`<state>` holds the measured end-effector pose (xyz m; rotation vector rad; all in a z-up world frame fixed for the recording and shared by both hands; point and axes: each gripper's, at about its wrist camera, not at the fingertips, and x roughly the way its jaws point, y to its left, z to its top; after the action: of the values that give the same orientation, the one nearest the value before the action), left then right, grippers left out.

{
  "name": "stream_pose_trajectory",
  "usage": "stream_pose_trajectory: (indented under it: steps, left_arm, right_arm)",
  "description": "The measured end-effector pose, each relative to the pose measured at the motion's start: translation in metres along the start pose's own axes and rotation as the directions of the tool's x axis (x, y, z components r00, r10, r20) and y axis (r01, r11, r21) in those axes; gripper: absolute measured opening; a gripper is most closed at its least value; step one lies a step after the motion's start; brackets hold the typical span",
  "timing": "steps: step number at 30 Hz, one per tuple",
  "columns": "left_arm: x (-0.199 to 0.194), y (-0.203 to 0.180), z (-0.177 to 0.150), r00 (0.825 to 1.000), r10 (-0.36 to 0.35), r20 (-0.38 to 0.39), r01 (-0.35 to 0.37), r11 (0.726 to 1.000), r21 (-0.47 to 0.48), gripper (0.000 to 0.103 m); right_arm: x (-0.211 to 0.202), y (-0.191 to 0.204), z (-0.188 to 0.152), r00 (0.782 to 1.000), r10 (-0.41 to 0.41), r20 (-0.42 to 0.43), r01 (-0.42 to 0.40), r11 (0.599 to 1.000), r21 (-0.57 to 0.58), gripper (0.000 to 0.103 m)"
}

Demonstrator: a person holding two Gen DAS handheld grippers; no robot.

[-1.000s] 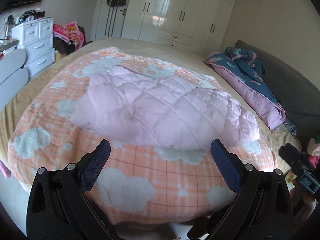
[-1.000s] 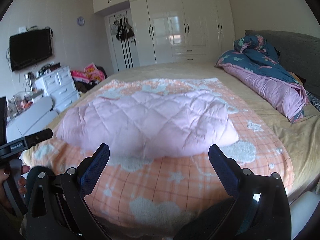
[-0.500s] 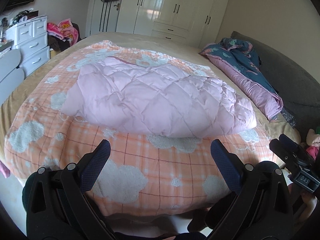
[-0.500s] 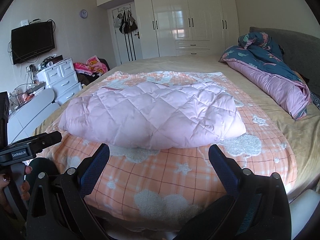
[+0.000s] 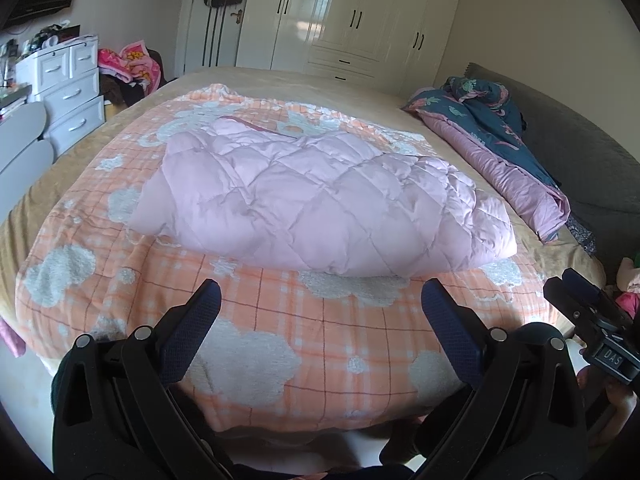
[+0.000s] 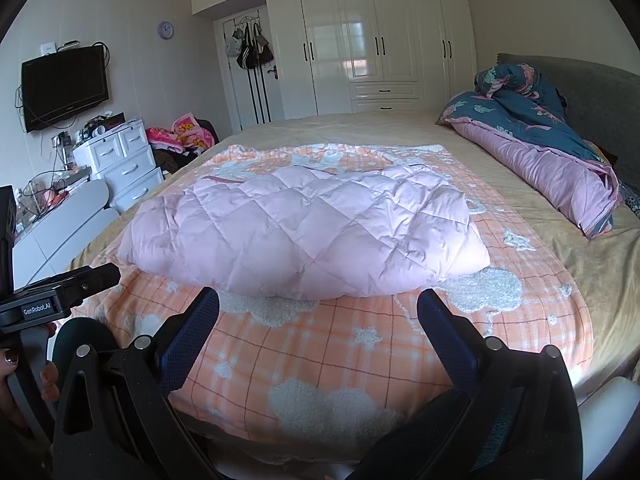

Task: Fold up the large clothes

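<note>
A pink quilted garment point(image 5: 320, 204) lies folded into a thick bundle on an orange checked blanket point(image 5: 320, 332) on the bed; it also shows in the right wrist view point(image 6: 304, 236). My left gripper point(image 5: 320, 304) is open and empty, held back above the bed's near edge, short of the garment. My right gripper point(image 6: 318, 308) is open and empty, also near the bed's front edge, with its fingertips just short of the garment's near fold. Each gripper shows at the side of the other's view.
A dark blue and pink duvet point(image 5: 500, 148) lies rolled along the bed's right side by a grey headboard point(image 6: 592, 92). White drawers point(image 5: 68, 88) and a clothes pile point(image 6: 180, 136) stand at the left. White wardrobes point(image 6: 372, 40) line the far wall.
Both grippers have drawn back and lifted a little from the bed. The folded garment looks smaller and farther. Both stay open.
</note>
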<state>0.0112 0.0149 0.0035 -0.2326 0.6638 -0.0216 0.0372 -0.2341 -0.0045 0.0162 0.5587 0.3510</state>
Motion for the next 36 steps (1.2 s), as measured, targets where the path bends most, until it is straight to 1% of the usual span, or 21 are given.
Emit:
stream_pose_trajectory:
  steps: [36]
  left_arm:
    - [-0.0003, 0.0001, -0.0003, 1.0, 0.018, 0.002, -0.018, 1.0, 0.009, 0.094]
  right_arm:
    - [-0.0006, 0.0005, -0.0004, 1.0, 0.0, 0.0, 0.0, 1.0, -0.001, 0.099]
